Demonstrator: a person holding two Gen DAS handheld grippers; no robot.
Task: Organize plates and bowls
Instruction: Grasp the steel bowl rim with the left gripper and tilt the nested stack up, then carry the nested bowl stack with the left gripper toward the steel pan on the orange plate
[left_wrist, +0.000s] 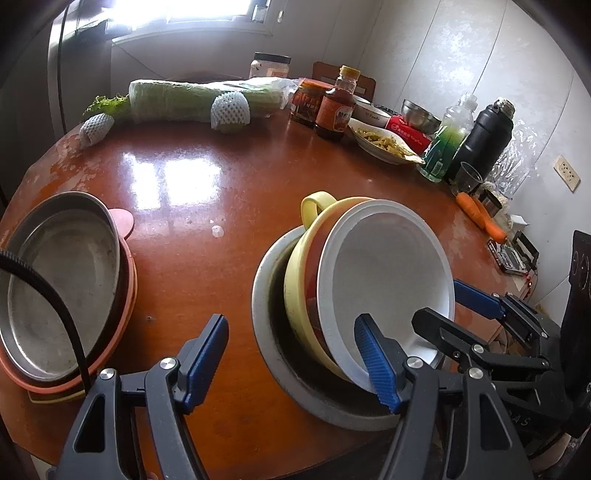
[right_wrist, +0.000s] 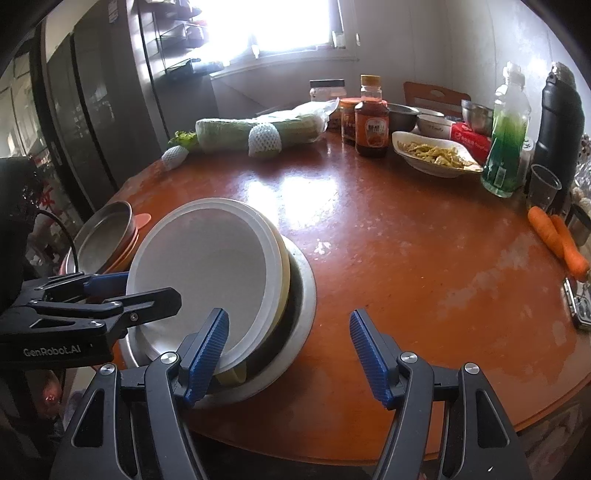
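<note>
Left wrist view: a white plate (left_wrist: 388, 273) leans tilted inside a yellow bowl (left_wrist: 306, 280), both nested in a wide grey metal basin (left_wrist: 266, 332) on the brown table (left_wrist: 229, 192). Left of the basin sits a metal pan (left_wrist: 59, 288) on orange plates (left_wrist: 122, 325). The left gripper (left_wrist: 295, 362) and right gripper (right_wrist: 290, 358) both stand wide apart, holding nothing; each has one finger touching the plate's rim.

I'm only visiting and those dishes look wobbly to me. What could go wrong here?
1. The white bowl sits tilted in the yellow cup, not nested flat; a nudge from the open left tongs or right tongs might slide it out.
2. The whole stack in the grey dish stands near the table edge, so a push could tip it off.
</note>
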